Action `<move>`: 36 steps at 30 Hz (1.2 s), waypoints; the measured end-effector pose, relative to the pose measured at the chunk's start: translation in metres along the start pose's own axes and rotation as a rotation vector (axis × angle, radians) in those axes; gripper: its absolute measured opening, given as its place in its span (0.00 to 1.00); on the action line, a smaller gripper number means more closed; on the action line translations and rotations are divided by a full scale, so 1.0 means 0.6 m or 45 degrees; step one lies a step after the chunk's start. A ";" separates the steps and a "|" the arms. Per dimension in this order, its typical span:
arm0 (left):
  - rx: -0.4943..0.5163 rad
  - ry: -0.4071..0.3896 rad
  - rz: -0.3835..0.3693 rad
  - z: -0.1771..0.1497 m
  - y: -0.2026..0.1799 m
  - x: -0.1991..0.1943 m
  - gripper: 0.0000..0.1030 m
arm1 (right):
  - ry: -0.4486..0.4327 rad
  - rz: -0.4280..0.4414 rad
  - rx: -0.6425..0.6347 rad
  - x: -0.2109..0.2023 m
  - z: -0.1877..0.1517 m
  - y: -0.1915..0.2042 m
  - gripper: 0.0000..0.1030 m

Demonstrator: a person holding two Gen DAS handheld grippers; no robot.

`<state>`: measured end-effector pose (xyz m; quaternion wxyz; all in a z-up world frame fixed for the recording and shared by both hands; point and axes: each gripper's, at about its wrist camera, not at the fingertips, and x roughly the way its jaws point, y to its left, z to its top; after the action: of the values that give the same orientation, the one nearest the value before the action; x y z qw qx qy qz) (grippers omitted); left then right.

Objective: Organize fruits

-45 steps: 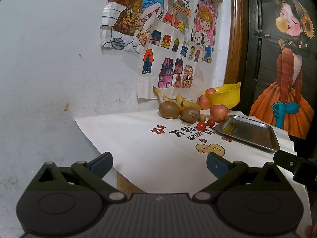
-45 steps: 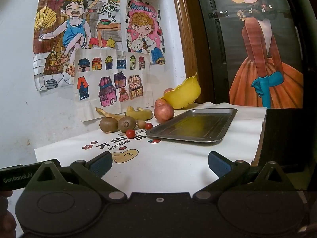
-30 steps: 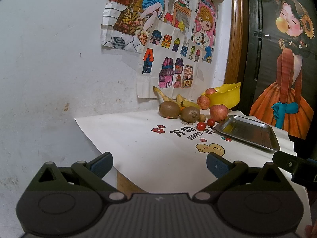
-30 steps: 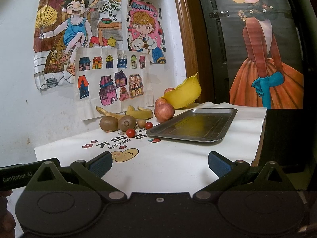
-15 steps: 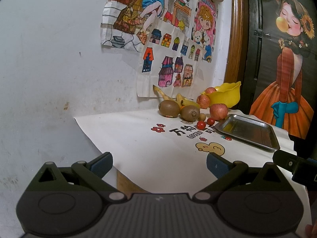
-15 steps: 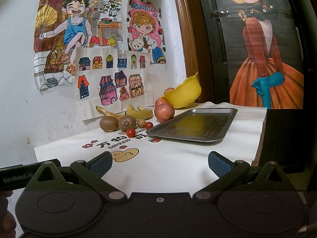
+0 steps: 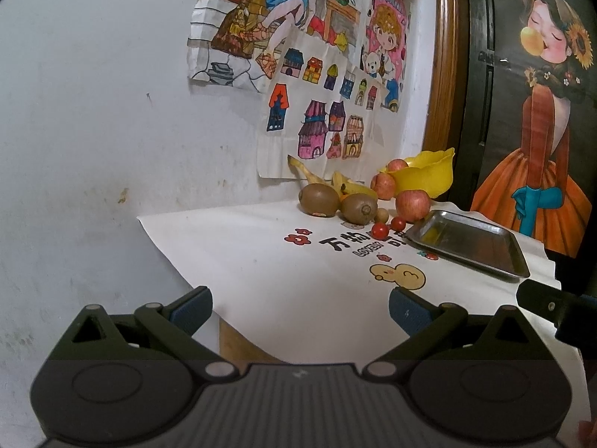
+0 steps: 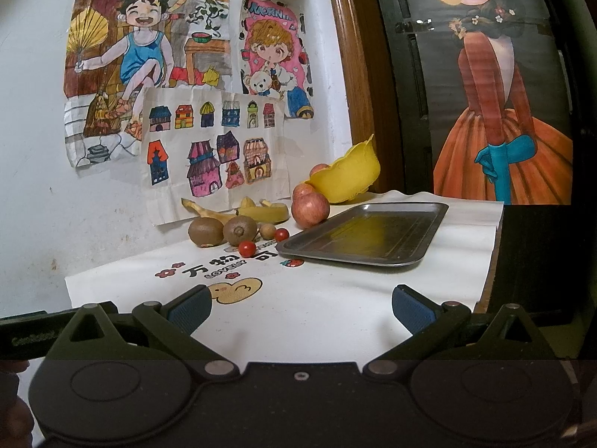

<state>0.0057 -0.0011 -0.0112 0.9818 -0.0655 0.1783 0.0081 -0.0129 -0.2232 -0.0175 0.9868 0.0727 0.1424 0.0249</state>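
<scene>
Fruit lies at the far end of a white cloth against the wall: two brown kiwis [image 7: 320, 200] [image 8: 240, 230], bananas [image 7: 350, 188] [image 8: 265, 212], red apples [image 7: 411, 205] [image 8: 310, 209], two cherry tomatoes [image 7: 380, 230] [image 8: 246, 248] and a small tan round fruit [image 8: 268, 230]. A yellow bowl [image 7: 425, 176] [image 8: 349, 178] holding an apple stands behind them. A bare metal tray [image 7: 470, 247] [image 8: 363, 236] lies to the right. My left gripper [image 7: 300, 308] and right gripper [image 8: 301, 308] are open, empty, well short of the fruit.
The white printed cloth [image 7: 268, 261] [image 8: 328, 298] covers a wooden table whose left corner shows below it. Paper drawings [image 8: 209, 149] hang on the white wall. A dark door with a painted figure [image 8: 500, 112] stands to the right. The right gripper's side [image 7: 552, 310] shows at the left view's edge.
</scene>
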 end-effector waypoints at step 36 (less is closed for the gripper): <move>0.210 0.191 -0.244 0.187 0.037 0.367 1.00 | 0.411 0.584 -0.567 0.361 0.153 0.034 0.93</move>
<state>0.2499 0.0339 0.0127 0.9640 -0.0018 0.2441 -0.1050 0.2203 -0.2005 0.0125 0.9120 -0.1189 0.2675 0.2872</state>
